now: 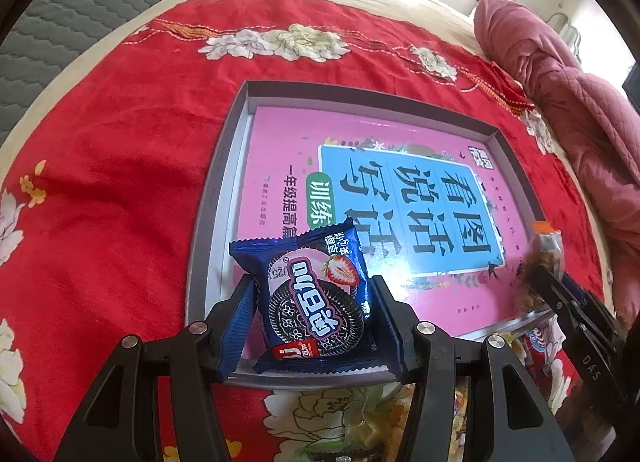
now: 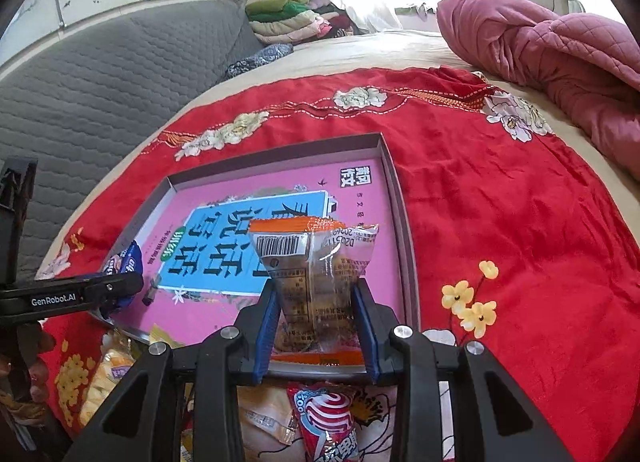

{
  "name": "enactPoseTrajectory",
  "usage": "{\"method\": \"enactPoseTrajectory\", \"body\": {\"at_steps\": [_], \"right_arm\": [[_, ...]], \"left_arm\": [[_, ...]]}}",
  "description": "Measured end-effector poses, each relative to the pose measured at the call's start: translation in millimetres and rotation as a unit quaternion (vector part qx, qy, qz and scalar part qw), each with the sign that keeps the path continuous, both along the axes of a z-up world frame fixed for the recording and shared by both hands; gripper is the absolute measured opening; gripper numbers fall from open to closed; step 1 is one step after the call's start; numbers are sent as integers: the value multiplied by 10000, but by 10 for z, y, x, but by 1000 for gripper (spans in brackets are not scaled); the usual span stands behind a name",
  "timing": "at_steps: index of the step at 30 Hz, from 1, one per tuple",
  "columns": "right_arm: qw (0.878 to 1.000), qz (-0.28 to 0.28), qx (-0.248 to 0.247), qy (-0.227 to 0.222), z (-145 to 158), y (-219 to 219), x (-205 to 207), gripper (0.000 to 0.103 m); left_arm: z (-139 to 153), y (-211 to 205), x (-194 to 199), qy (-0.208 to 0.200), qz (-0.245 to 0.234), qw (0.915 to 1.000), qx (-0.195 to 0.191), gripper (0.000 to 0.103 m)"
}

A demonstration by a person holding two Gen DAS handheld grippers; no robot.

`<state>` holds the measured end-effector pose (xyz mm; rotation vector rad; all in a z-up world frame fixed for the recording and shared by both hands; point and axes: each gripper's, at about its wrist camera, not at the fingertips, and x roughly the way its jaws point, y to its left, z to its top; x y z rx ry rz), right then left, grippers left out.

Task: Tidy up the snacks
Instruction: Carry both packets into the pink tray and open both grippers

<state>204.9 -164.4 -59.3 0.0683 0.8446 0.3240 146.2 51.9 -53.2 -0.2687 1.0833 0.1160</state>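
My left gripper (image 1: 312, 294) is shut on a blue strawberry cookie packet (image 1: 316, 294), held over the near left corner of a shallow grey tray (image 1: 216, 190). A pink book with a blue title panel (image 1: 400, 198) lines the tray. My right gripper (image 2: 316, 294) is shut on a clear snack packet with orange ends and a barcode (image 2: 316, 258), above the tray's (image 2: 394, 198) near right part. The right gripper (image 1: 560, 290) and its packet (image 1: 548, 246) also show at the right edge of the left wrist view. The left gripper (image 2: 100, 290) with the blue packet (image 2: 126, 262) shows at the left of the right wrist view.
The tray lies on a red flowered cloth (image 1: 120, 162) spread over a bed. Several loose snack packets (image 2: 328, 422) lie on the cloth in front of the tray's near edge. A pink quilt (image 2: 560, 46) is bunched at the right, a grey quilted cover (image 2: 100, 94) at the left.
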Motion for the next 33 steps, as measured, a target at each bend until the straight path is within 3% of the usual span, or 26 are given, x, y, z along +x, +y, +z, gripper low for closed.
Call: {"method": "enactPoseTrajectory", "body": {"at_steps": [27, 33], "right_arm": [[9998, -152, -54, 65, -9, -38, 15, 37], [9998, -176, -61, 9, 24, -38, 6, 45]], "left_arm": [[42, -18, -29, 66, -13, 10000, 50, 60], [119, -22, -60, 6, -4, 10000, 89, 62]]}}
